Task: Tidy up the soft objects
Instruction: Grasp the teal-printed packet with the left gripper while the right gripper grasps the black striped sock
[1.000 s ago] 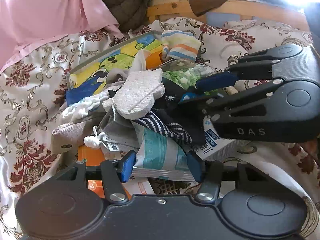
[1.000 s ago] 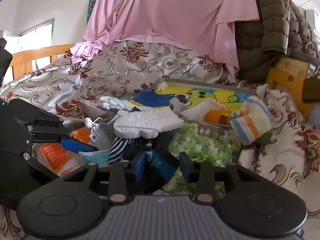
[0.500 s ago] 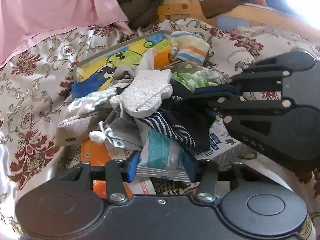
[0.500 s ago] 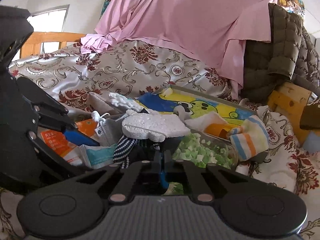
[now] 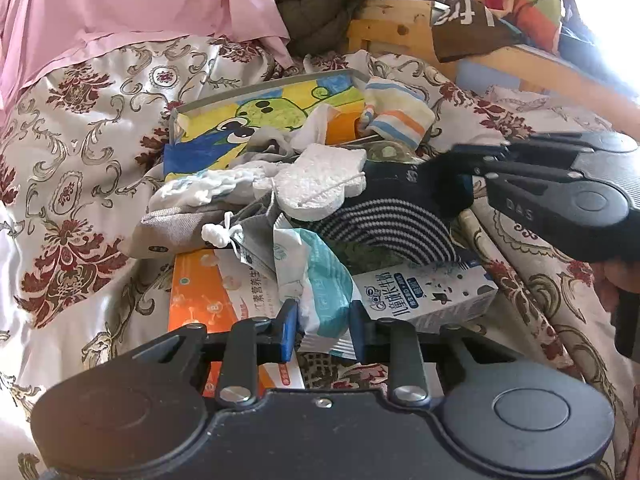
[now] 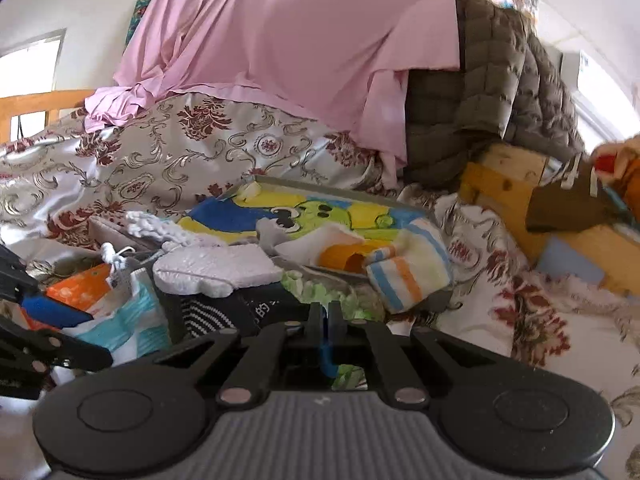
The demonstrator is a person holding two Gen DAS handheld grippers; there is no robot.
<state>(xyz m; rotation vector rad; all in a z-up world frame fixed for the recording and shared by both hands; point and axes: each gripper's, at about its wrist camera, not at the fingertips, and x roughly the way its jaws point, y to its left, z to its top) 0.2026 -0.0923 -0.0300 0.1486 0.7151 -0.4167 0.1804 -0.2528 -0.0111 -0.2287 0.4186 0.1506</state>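
Note:
A heap of soft things lies on the bed: a white fluffy sock (image 5: 320, 180) (image 6: 216, 268), a dark sock with a striped cuff (image 5: 392, 224) (image 6: 240, 308), a grey sock (image 5: 176, 228) and a pastel striped sock (image 5: 396, 116) (image 6: 408, 272). My left gripper (image 5: 322, 330) is shut on a teal-and-white packet (image 5: 324, 288) at the heap's near edge. My right gripper (image 6: 325, 320) (image 5: 460, 184) is shut on the dark sock and pulls it out to the right.
An orange box (image 5: 200, 292) and a white milk carton (image 5: 432, 292) lie under the heap. A cartoon-print tray (image 5: 256, 112) (image 6: 304, 208) sits behind it. Pink sheet (image 6: 288, 48), brown quilted jacket (image 6: 480, 92) and wooden bed frame (image 5: 404, 28) stand beyond.
My right gripper has closed on the dark sock and drawn it rightward, stretching it out. My left gripper has closed on the teal packet.

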